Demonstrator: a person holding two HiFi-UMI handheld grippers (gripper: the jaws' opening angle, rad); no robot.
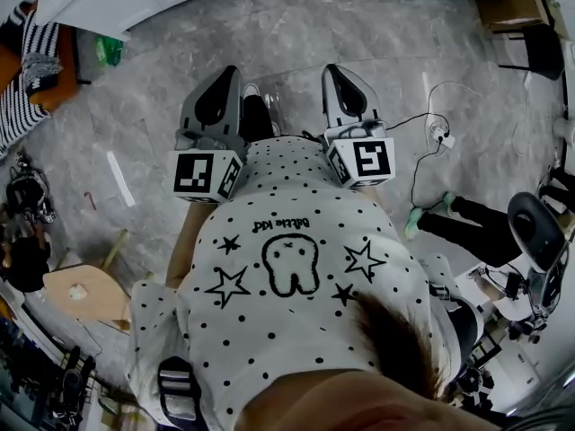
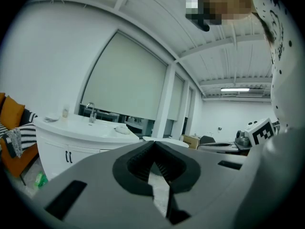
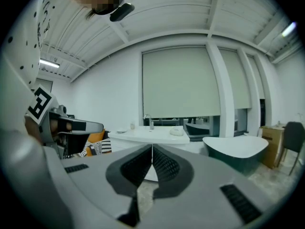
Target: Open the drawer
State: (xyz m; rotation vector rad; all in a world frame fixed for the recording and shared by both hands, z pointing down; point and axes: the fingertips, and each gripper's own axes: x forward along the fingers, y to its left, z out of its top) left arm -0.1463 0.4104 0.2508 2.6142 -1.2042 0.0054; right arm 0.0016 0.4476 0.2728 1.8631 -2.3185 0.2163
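Closest to me is the spotted shirt (image 1: 287, 312), and both grippers are held out level in front of it, side by side at twelve o'clock. The left gripper (image 2: 153, 144) has its jaws pressed together with nothing between them. Same story on the right gripper (image 3: 152, 148): ribbed pads meeting, no load. Below them is grey marbled floor (image 1: 296, 34), with a thin cable (image 1: 422, 128) trailing at two o'clock.

Further out, the white cabinet (image 2: 57, 159) sits well apart from both grippers, at eleven o'clock in the head view and at nine o'clock of the left jaws. It carries a pair of black handles (image 2: 69, 156) on its front, though I can't make out a drawer front from here. On its counter stands a faucet (image 2: 90, 111). An orange sofa (image 2: 10, 123) is just beside it at the left edge. At three o'clock of the right jaws there's a dark tub (image 3: 236, 149).
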